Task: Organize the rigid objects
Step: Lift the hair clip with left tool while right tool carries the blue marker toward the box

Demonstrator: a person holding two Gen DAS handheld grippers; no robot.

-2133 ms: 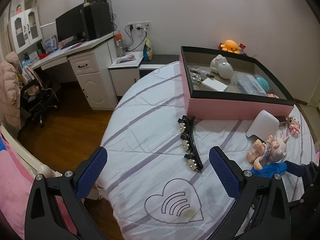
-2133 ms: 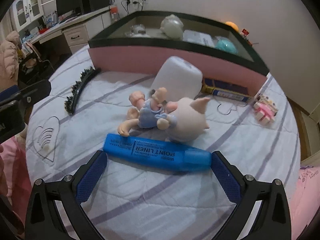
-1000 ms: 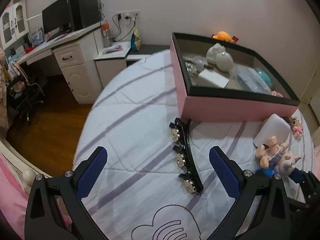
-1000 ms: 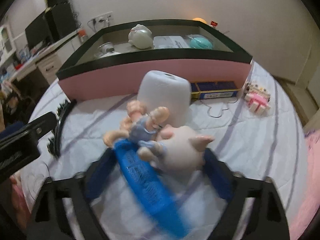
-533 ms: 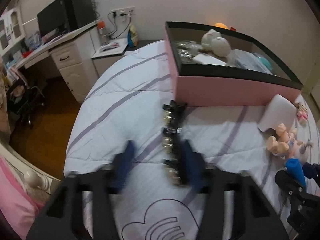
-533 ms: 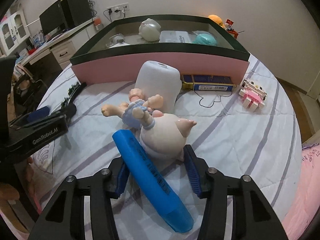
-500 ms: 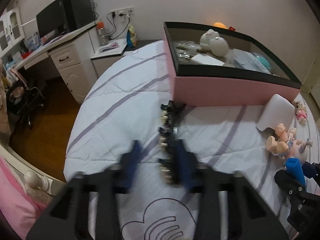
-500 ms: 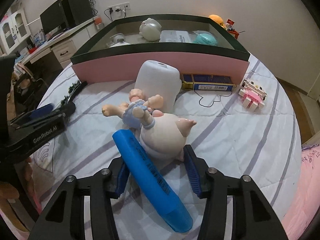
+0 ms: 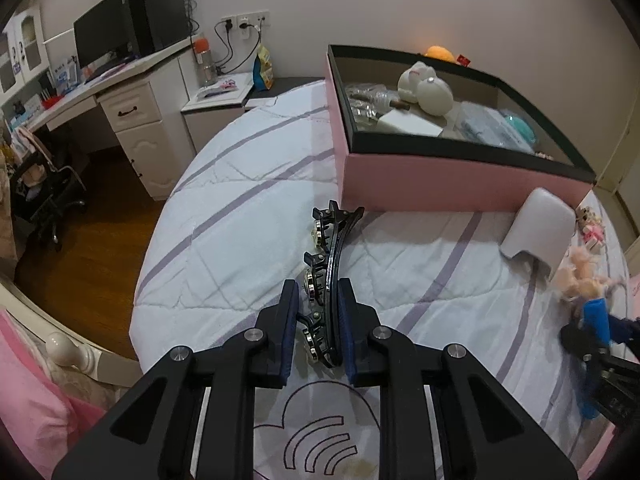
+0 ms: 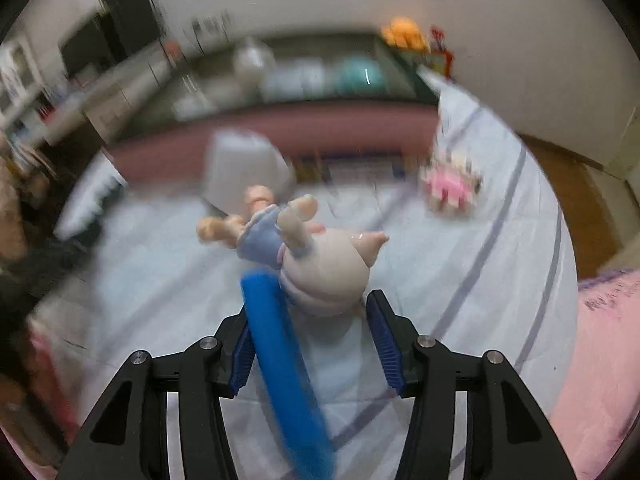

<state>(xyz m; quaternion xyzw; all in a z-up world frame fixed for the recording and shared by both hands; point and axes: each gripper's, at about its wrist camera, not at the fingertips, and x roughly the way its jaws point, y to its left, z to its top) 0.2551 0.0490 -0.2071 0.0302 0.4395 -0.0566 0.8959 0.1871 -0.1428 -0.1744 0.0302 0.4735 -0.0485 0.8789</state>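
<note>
A long black hair clip [image 9: 334, 248] with round metal studs lies lengthwise on the striped bedspread [image 9: 240, 216], and my left gripper [image 9: 318, 320] is shut on its near end. My right gripper [image 10: 310, 332] is shut on a pig figurine [image 10: 332, 268] in a blue outfit together with a blue marker [image 10: 280, 344]. The marker is against the left pad and the pig against the right. Both are sharp while the room behind them is blurred. In the left wrist view, pig and marker [image 9: 596, 316] show blurred at the far right. The pink box [image 9: 440, 176] with a black rim stands behind.
The box holds white rounded toys [image 9: 424, 88], a white pad and a teal object. A white rounded case [image 9: 538, 228] and a small pink toy [image 10: 450, 188] lie in front of it, and a flat blue-and-yellow box [image 10: 360, 168] lies at its foot. Beyond the bed's left edge are wood floor [image 9: 92, 232], a desk and a chair.
My left gripper has gone from wide open to shut on the hair clip. My right gripper has narrowed onto the marker and pig, which have swung to point away from me.
</note>
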